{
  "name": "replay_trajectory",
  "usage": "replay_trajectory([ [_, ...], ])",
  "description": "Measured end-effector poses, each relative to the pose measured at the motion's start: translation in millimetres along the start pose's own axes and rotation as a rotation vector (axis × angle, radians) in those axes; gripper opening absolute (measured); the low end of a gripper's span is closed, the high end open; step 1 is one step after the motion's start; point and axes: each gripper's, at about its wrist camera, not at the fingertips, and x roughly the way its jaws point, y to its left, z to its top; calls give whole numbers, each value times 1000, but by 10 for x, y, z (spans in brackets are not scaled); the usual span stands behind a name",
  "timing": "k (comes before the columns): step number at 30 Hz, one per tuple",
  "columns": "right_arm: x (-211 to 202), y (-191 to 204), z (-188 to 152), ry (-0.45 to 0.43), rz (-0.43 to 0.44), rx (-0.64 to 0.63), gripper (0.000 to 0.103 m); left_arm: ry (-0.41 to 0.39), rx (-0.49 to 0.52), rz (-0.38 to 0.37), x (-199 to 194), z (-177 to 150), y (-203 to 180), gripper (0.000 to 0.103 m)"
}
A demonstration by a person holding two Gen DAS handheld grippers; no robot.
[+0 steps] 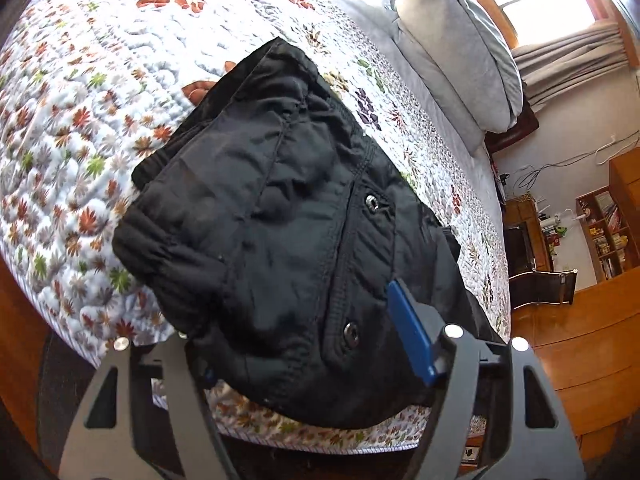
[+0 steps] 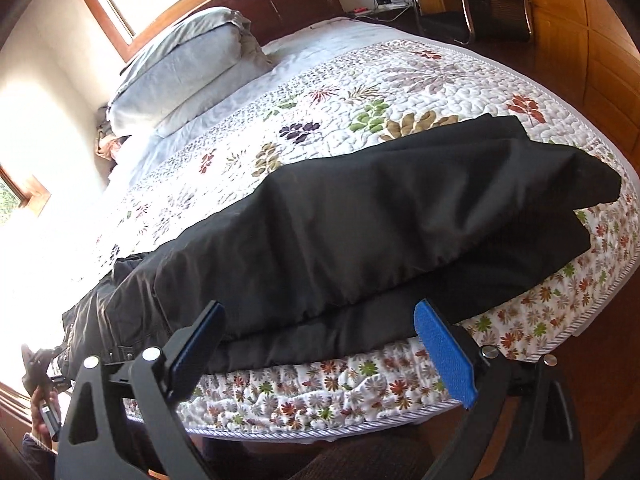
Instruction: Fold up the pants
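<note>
Lying across frame center on the bed (image 2: 400, 80), pants (image 2: 360, 232) sat just above right claw (image 2: 320, 344), agape; left claw (image 1: 304, 344) straddled waistband, grip unclear.

Floral quilt (image 1: 100, 80) — grey pillows (image 2: 188, 64)

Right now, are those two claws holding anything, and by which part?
The right gripper is open, holding nothing. The waist end of the pants sits inside the left gripper, but whether it pinches them cannot be told.

Two close, downward-tilted wrist views from the bed's (image 1: 60, 128) edge, both over the black pants (image 2: 360, 224).
</note>
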Motion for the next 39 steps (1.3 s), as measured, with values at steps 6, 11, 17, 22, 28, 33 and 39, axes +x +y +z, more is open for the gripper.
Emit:
replay_trajectory([
  [6,118,123,-38,5,61,29,96,-79,157,39,0,207,-206,42],
  [11,213,273,-160,31,147,38,96,-45,246,171,257,154,-110,47],
  [17,207,915,-402,-49,43,-238,87,-133,362,301,-82,-203,-295,94],
  [22,451,1439,-659,33,10,-485,79,-138,272,239,-361,-473,-362,95],
  [28,742,871,-743,123,303,79,79,-103,303,165,-148,-690,-745,97],
  [33,842,511,-649,63,308,234,77,-42,366,93,78,-795,-1071,97],
  [39,1000,234,-483,13,342,386,74,3,410,80,240,-916,-1241,97],
])
